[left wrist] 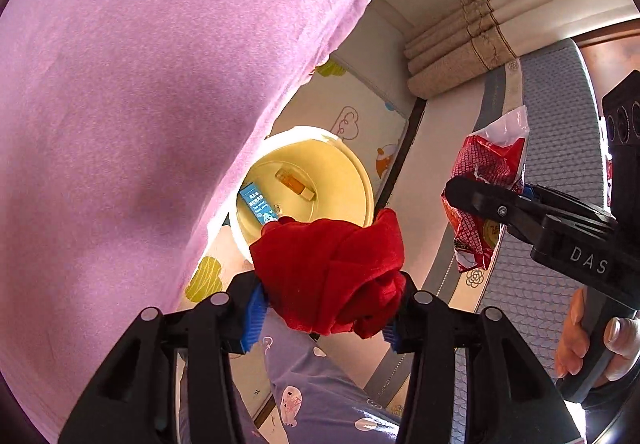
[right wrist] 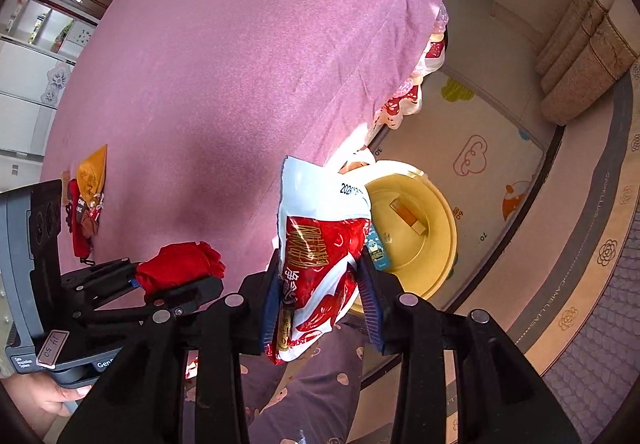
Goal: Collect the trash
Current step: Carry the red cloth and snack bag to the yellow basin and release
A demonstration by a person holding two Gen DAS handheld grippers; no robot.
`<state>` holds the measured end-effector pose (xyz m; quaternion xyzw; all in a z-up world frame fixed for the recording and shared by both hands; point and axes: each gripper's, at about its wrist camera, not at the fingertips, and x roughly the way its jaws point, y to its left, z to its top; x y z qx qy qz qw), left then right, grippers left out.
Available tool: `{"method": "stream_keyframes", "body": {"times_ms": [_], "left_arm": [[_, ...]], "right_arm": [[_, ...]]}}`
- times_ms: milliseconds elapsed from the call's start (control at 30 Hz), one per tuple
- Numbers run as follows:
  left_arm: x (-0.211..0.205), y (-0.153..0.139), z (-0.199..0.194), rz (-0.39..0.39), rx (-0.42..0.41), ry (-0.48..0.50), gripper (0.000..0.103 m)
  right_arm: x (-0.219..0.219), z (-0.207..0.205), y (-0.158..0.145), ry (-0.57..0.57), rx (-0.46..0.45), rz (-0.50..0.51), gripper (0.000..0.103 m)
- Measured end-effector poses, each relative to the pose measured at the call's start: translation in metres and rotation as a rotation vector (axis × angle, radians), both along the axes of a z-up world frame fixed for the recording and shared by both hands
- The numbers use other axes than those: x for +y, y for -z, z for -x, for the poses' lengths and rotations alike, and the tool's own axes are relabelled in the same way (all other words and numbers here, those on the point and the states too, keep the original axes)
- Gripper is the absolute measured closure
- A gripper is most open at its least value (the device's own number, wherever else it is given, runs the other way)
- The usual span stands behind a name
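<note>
Left wrist view: my left gripper (left wrist: 326,308) clamps a red cloth (left wrist: 332,268) above the yellow bin (left wrist: 360,180); my right gripper (right wrist: 320,308) pinches a snack bag (right wrist: 320,260). Two items are binned; scraps (right wrist: 86,204) remain on the table (right wrist: 224,64).

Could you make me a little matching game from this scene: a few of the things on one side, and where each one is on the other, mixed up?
Things:
1. red cloth
2. red and white snack bag
3. blue packet
4. orange pouch

Places:
A. inside the yellow bin
B. on the pink tablecloth
C. clamped in the left gripper
D. clamped in the right gripper

Pairs: 1-C, 2-D, 3-A, 4-B
</note>
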<state>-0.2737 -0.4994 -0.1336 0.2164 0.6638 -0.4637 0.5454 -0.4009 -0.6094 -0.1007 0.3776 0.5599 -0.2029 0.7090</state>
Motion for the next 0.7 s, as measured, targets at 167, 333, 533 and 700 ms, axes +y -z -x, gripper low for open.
{"method": "stream_keyframes", "body": {"times_ms": [167, 333, 533, 700], "left_arm": [[-0.014, 0.01, 0.019, -0.022, -0.044, 0.063, 0.026], [-0.014, 0.016, 0.028, -0.029, -0.012, 0.06, 0.023], [0.001, 0.004, 0.016, -0.02, -0.028, 0.025, 0.023], [0.023, -0.01, -0.01, -0.009, -0.058, -0.036, 0.023]], "right_arm": [[-0.016, 0.026, 0.008, 0.081, 0.012, -0.014, 0.048], [-0.023, 0.036, 0.01, 0.115, 0.013, -0.032, 0.048], [-0.013, 0.013, 0.002, 0.064, -0.008, -0.031, 0.048], [0.005, -0.022, -0.011, -0.007, -0.033, -0.024, 0.048]]}}
